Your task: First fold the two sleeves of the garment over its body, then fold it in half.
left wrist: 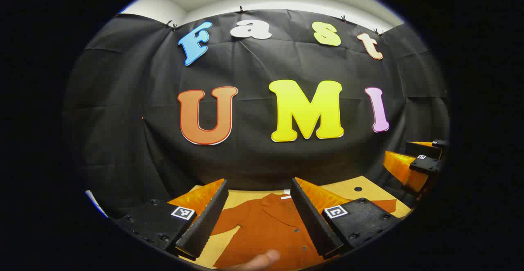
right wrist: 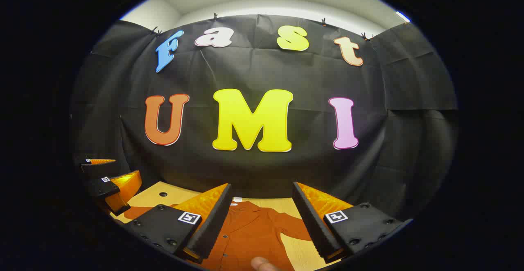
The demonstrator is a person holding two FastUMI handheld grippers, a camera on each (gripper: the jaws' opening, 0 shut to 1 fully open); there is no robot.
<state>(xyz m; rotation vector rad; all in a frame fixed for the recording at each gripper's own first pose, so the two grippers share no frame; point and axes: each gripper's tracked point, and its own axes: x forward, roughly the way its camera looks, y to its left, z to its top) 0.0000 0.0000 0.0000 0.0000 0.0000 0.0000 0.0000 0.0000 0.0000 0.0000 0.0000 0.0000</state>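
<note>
garment (left wrist: 266,226): flat on table (left wrist: 348,189), collar to far edge, sleeves unfolded
left gripper (left wrist: 260,217): jaws wide, empty, above garment
right gripper (right wrist: 262,222): same
risk: a pinch catching both layers would drag the body

matt cloth garment (left wrist: 266,230), wood-grain table (left wrist: 348,187)

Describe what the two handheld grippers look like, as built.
Each gripper, left and right, has two long wedge-shaped fingers with ribbed inner faces. Each finger sits on a black block fixed with screws and carrying a small square black-and-white marker. In the right gripper view, the other gripper at the left edge shows the same build. No cables or sleeves show.
</note>
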